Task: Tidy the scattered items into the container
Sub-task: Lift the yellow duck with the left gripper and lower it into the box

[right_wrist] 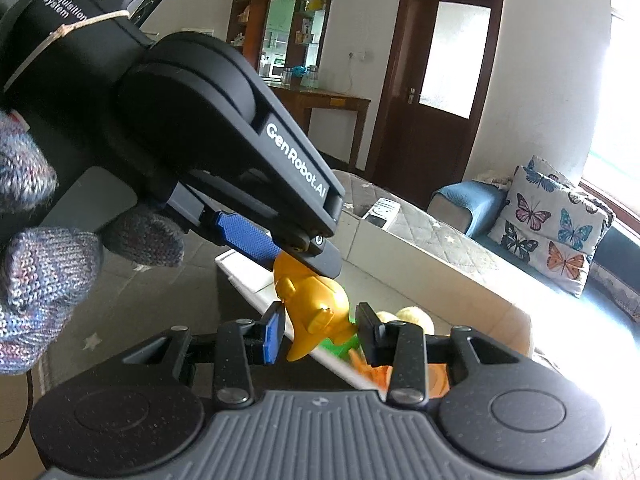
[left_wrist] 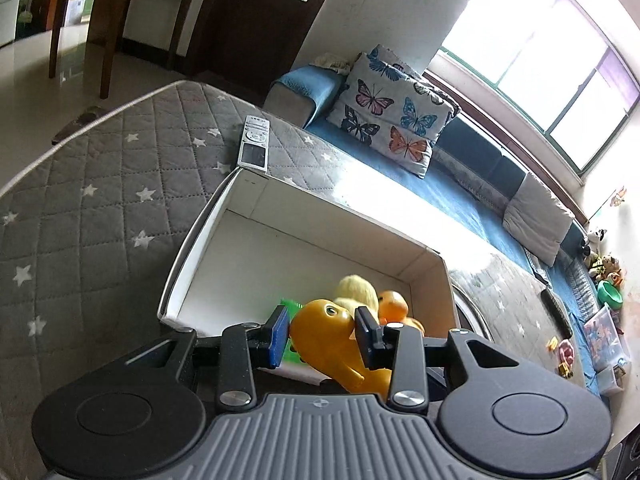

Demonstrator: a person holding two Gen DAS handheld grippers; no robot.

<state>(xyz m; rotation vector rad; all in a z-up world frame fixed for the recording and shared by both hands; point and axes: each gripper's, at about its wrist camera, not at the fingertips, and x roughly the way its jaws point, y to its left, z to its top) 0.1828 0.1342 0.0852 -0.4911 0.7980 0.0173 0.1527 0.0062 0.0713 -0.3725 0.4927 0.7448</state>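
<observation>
Both tongs grip one yellow toy fish. The left tongs [left_wrist: 322,334] press their pads against its head, and the right tongs [right_wrist: 320,334] are closed on its tail end, the left pair reaching in from above in the right wrist view. The yellow toy fish [left_wrist: 320,332] hangs above the near edge of the white box [left_wrist: 208,216]. Inside the box, just behind the fish, lie a pale yellow plush toy [left_wrist: 358,288], an orange toy [left_wrist: 394,302] and a green piece [left_wrist: 290,306], partly hidden by the fish and the pads. A gloved hand [right_wrist: 36,276] holds the left tool, whose body reads "GenRobot.AI" and "DAS Data Acquisition System". The box sits on a grey quilted bed cover [left_wrist: 100,184] with white stars. A white remote control [left_wrist: 254,142] lies beside the box's far corner. Farther off are a butterfly-print pillow [left_wrist: 390,116], a dark wooden table [left_wrist: 120,8] and a door [right_wrist: 448,60].
</observation>
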